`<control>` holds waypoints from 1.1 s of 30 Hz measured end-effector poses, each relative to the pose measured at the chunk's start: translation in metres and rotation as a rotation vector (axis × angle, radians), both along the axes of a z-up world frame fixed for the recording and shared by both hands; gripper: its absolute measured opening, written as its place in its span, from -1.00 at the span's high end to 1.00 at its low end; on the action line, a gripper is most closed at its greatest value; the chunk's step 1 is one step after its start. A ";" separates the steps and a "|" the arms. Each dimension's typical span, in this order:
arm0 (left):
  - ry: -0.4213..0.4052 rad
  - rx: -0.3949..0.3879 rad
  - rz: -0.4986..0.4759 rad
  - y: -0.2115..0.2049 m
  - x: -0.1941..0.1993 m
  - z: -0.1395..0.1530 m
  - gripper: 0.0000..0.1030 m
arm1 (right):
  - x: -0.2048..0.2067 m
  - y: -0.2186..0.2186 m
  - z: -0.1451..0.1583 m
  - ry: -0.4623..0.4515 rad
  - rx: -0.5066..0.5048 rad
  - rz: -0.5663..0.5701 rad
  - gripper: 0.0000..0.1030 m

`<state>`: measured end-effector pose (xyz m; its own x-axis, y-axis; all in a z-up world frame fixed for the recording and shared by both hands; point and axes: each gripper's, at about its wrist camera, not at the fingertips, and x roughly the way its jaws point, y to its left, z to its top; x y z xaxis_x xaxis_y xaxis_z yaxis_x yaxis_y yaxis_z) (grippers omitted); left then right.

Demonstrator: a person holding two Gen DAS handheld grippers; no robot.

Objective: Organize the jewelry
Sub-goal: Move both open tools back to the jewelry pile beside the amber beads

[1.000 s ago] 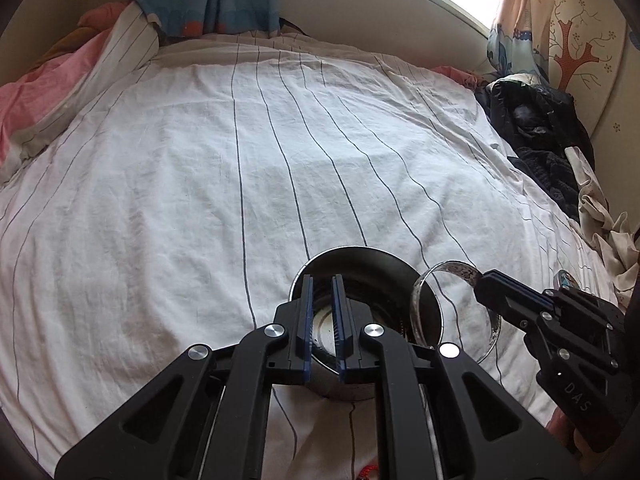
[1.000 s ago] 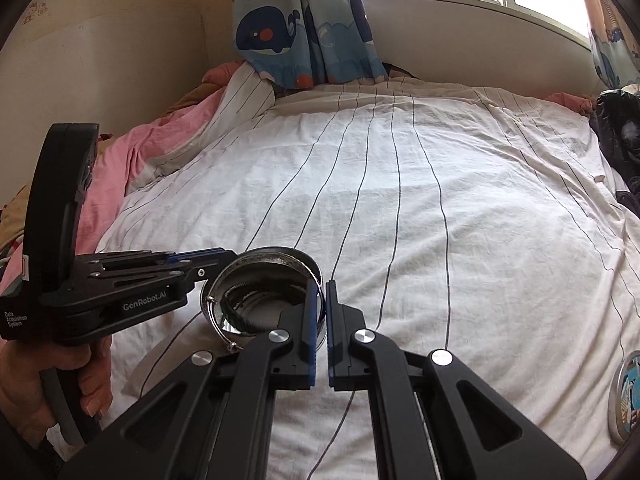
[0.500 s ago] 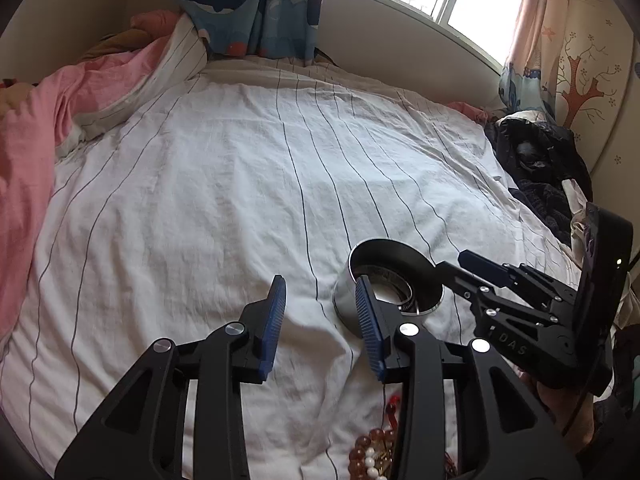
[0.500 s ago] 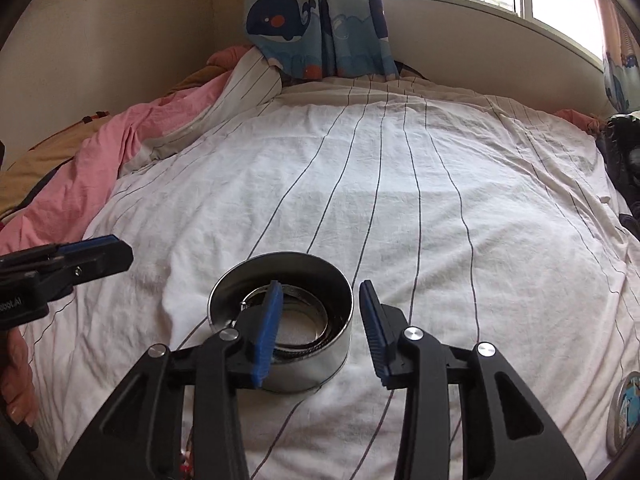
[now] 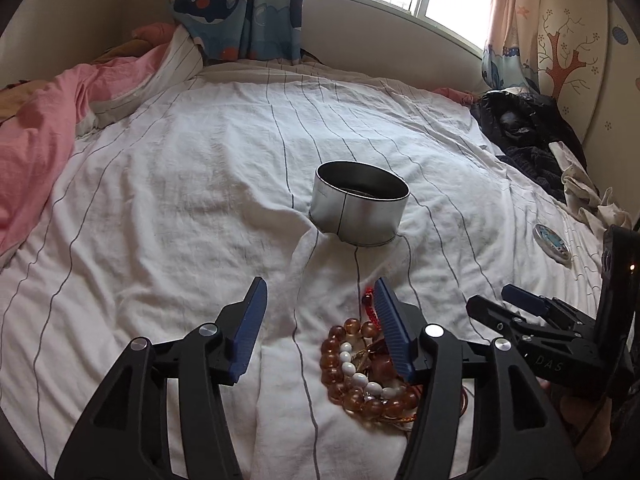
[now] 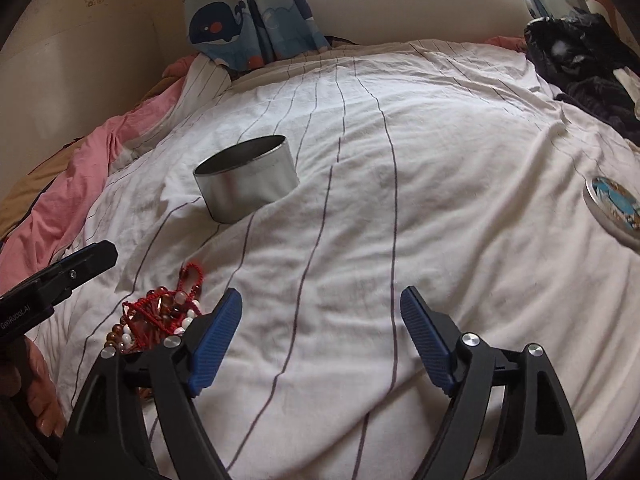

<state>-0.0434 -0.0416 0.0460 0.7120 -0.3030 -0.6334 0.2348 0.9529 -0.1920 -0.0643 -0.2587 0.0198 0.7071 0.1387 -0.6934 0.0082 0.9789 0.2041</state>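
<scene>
A round metal tin point(image 5: 360, 208) point(image 6: 248, 178) stands open-topped on the white striped bedsheet point(image 5: 180, 216); a ring-like piece shows dimly inside it. A heap of amber, white and red bead bracelets point(image 5: 360, 364) point(image 6: 160, 316) lies on the sheet nearer me. My left gripper point(image 5: 320, 304) hovers short of the tin, its jaws opening, with the beads under its right finger and nothing pressed between the pads. My right gripper point(image 6: 320, 312) hangs over bare sheet to the right of the beads, jaws opening wide and holding nothing.
The tin's lid point(image 5: 552, 242) point(image 6: 614, 208), with a blue picture, lies flat on the right of the bed. Dark clothes point(image 5: 520, 132) are heaped at the far right, a pink quilt point(image 5: 36, 136) at the left. A whale curtain point(image 5: 240, 4) hangs under the window.
Both grippers went from shut at the tin to open and drew back from it toward me. The bead heap has come into view under them. The tin now stands farther off.
</scene>
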 end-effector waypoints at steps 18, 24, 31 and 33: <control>0.067 -0.080 0.125 0.023 0.014 -0.023 -0.33 | -0.004 0.010 -0.001 -0.016 -0.037 0.033 -0.79; 0.076 -0.048 0.121 0.017 0.016 -0.027 -0.40 | -0.001 0.010 -0.003 -0.008 -0.026 0.039 -0.80; 0.086 -0.042 0.119 0.015 0.017 -0.029 -0.42 | -0.001 0.010 -0.003 -0.008 -0.026 0.039 -0.80; 0.089 -0.038 0.119 0.014 0.018 -0.030 -0.42 | -0.001 0.010 -0.003 -0.008 -0.026 0.039 -0.80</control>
